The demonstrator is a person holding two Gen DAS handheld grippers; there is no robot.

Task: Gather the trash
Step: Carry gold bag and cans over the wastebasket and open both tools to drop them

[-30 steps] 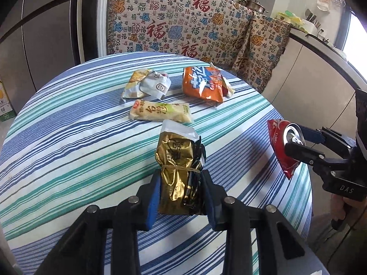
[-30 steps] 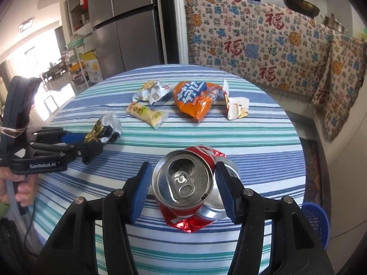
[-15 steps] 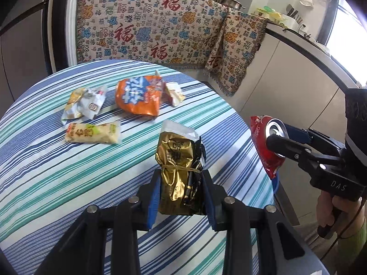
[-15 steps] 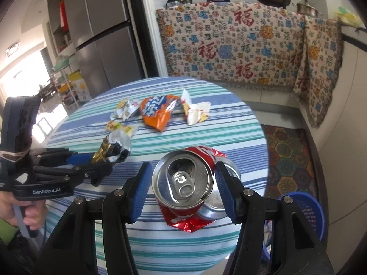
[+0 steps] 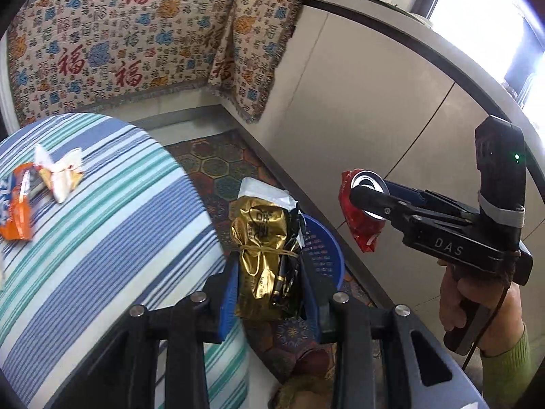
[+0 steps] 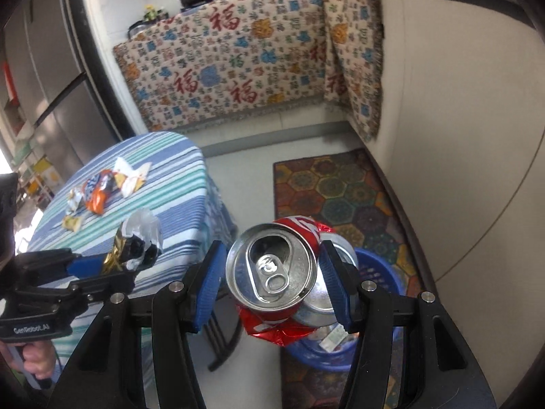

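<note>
My left gripper [image 5: 267, 286] is shut on a crumpled gold and black wrapper [image 5: 262, 248], held past the table's edge above a blue basket [image 5: 323, 252] on the floor. My right gripper [image 6: 270, 283] is shut on a crushed red drink can [image 6: 272, 272], its silver top facing the camera, hanging over the same blue basket [image 6: 378, 269]. In the left wrist view the right gripper [image 5: 366, 201] with the can [image 5: 361, 214] hangs to the right of the basket. The right wrist view has the left gripper [image 6: 136, 255] at the left, over the table's edge.
A round table with a striped cloth [image 5: 102, 238] carries an orange snack bag [image 5: 15, 208] and a white and yellow wrapper [image 5: 61, 173], with more wrappers [image 6: 102, 191] in the right wrist view. A patterned rug [image 6: 340, 191] lies beneath the basket. Pale cabinets [image 5: 374, 102] stand close on the right.
Both grippers have swung from over the table to the right, past its edge, and now hang above the blue basket. Each still holds its piece of trash.
</note>
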